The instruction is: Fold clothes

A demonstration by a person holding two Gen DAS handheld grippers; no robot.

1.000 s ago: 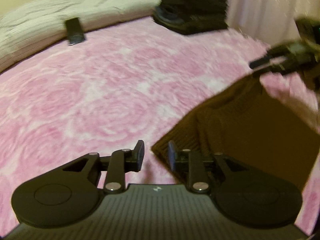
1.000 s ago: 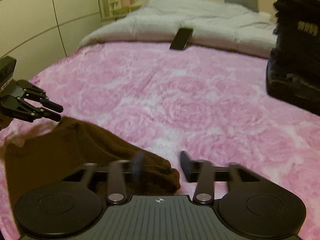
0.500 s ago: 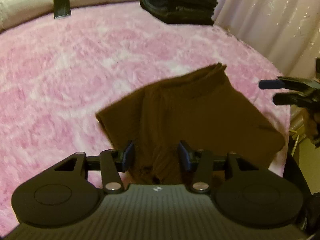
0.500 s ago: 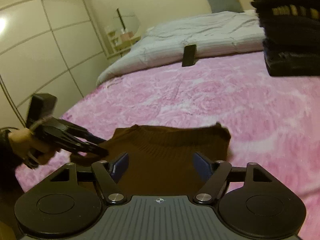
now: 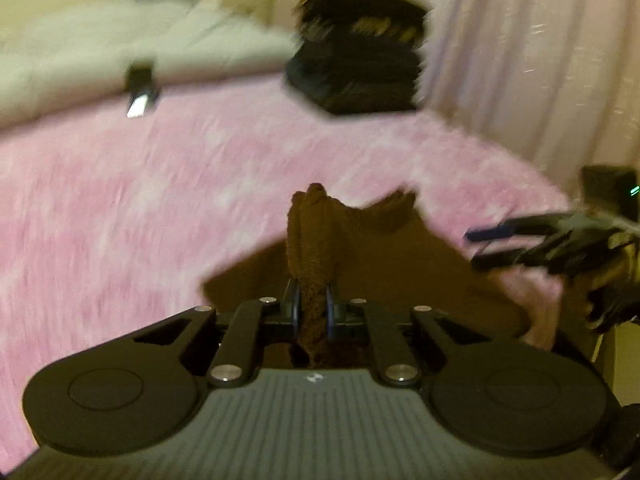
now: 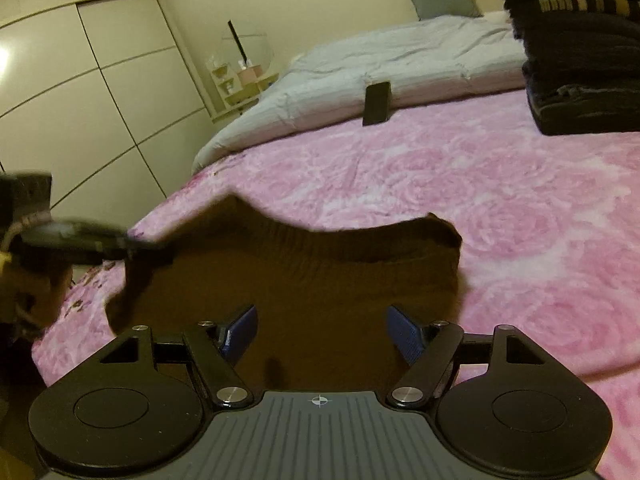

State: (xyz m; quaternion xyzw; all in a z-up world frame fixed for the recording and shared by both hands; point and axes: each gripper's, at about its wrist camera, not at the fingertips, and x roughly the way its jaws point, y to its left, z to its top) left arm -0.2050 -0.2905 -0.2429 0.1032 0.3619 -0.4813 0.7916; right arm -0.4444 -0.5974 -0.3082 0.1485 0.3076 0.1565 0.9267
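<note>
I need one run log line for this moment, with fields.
task: fold clothes | left gripper: closing on brown sweater fold | right gripper: open above sweater | surface: pink blanket

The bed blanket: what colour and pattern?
Pink blanket with a paler rose-swirl pattern, clearest in the right wrist view.

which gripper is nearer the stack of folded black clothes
Right. The right gripper views the stack of folded black clothes closer; the left gripper, closing on the brown knit sweater, views it farther off.
</note>
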